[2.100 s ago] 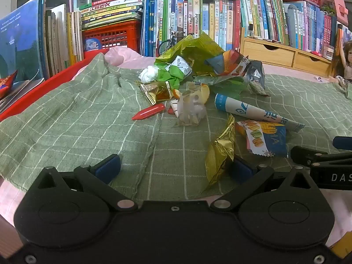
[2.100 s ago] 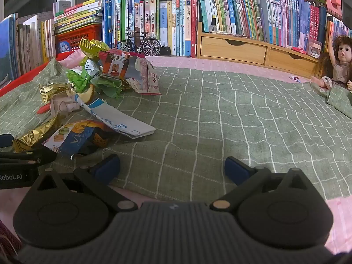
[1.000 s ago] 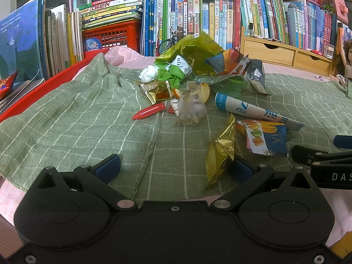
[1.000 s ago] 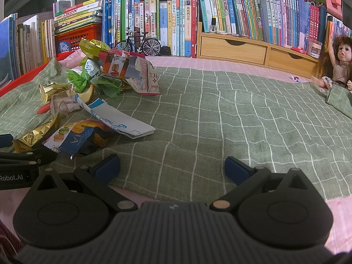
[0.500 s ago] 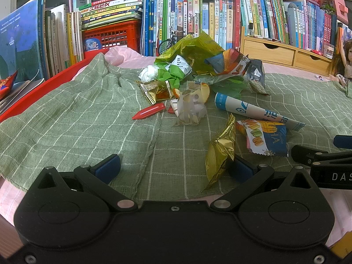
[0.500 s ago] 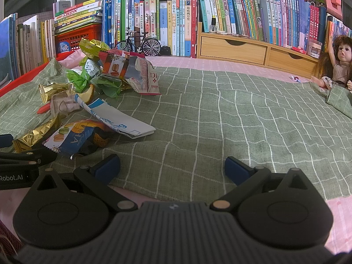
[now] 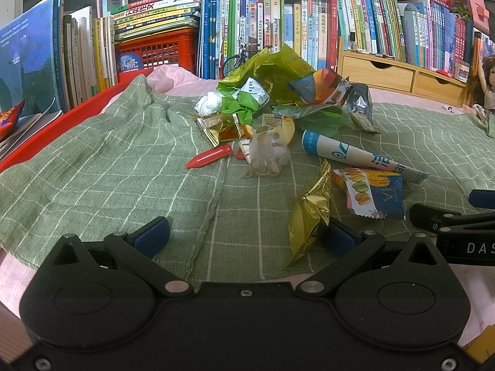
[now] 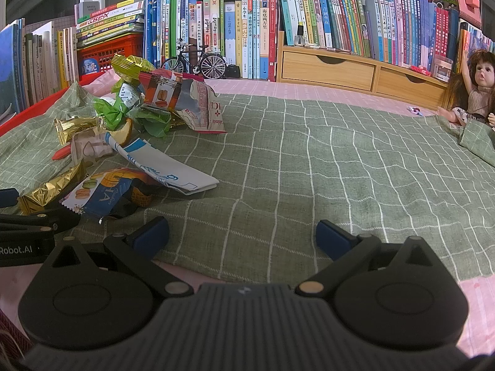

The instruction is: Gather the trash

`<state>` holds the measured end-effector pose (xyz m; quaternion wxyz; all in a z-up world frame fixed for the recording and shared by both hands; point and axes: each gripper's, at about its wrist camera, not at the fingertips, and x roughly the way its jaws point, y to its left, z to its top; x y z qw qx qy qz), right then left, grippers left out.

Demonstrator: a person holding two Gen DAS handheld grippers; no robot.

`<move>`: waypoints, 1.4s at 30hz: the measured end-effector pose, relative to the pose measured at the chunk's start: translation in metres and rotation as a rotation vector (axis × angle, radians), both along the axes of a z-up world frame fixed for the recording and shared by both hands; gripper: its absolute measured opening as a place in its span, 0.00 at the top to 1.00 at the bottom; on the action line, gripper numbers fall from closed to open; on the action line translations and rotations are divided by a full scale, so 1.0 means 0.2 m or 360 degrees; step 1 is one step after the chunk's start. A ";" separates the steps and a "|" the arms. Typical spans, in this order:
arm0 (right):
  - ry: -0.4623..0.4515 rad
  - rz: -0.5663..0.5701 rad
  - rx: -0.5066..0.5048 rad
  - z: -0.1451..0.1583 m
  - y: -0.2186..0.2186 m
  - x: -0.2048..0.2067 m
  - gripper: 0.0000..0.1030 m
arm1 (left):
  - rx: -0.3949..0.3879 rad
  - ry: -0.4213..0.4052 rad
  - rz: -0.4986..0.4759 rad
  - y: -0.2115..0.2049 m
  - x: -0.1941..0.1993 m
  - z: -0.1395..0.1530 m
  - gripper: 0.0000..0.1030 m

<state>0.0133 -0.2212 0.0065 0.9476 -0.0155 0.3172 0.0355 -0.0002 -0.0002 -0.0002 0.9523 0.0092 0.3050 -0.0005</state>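
Both tongs spread wide, empty, left gripper [image 7: 244, 232] low centre, gold wrapper [image 7: 309, 213] touching its right finger, right gripper [image 8: 243, 235] low over cloth [image 8: 309, 160], trash pile [image 8: 139, 114] upper left.

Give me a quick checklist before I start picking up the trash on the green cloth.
1. Left gripper open and empty: ok, both fingers wide apart, nothing between them.
2. Right gripper open and empty: ok, only bare green cloth between its fingers.
3. Nearest piece within reach of the left gripper: ok, the gold wrapper stands against its right finger.
4. Grippers apart from each other: ok, side by side, not touching.
5. A bin or bag to drop trash into: cannot tell, none shows in either view.
6. Doll away from the trash: ok, at the cloth's far right edge.
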 end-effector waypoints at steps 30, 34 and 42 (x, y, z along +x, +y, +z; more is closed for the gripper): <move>0.0044 -0.0004 0.0010 0.02 0.00 0.02 0.00 | 0.0005 -0.0028 -0.0040 0.02 -0.02 0.02 0.00; 0.0003 0.0057 0.0062 0.05 -0.04 -0.01 0.00 | 0.0021 -0.0034 -0.0077 0.03 -0.04 0.05 0.00; -0.0112 0.0156 0.0183 0.17 -0.17 -0.02 0.11 | -0.0051 -0.0138 -0.0229 0.06 -0.13 0.17 0.02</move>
